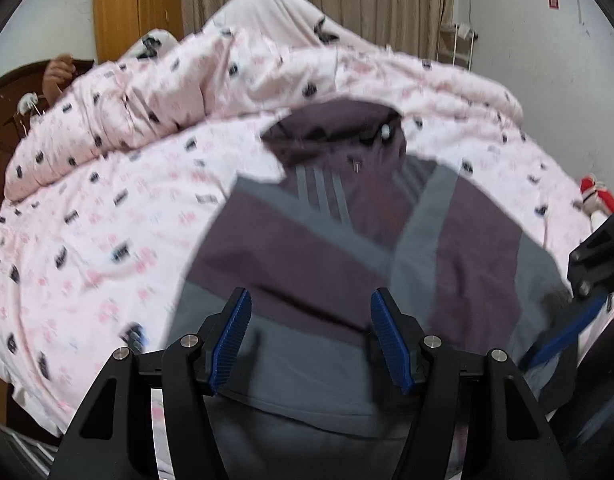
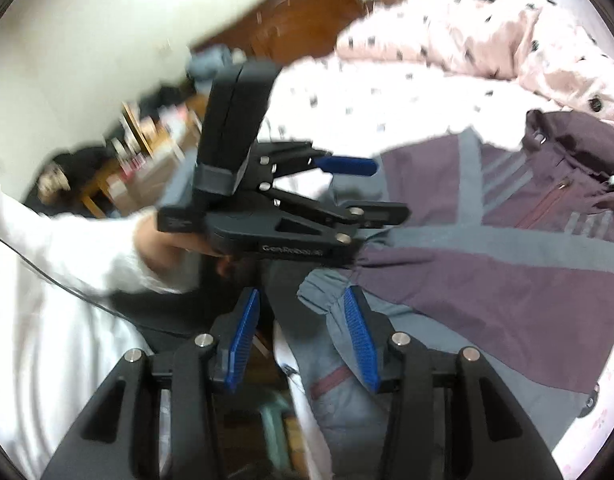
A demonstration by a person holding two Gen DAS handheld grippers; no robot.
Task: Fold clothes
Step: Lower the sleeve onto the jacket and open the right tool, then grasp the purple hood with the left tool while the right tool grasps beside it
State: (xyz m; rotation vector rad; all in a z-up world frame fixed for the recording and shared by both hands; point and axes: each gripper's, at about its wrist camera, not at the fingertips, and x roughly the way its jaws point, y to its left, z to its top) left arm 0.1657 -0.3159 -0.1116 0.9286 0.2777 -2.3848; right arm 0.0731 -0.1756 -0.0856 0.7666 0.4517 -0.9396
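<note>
Two grippers, both mine, hang with jaws wide and empty over a purple and grey zip-up jacket (image 1: 347,240) spread on the pink patterned bedsheet (image 1: 107,232). Left gripper (image 1: 311,336) faces its hem; right gripper (image 2: 303,340) nears a gathered grey cuff (image 2: 323,292). Folding looks barely begun; fabric appears thin and smooth.
</note>
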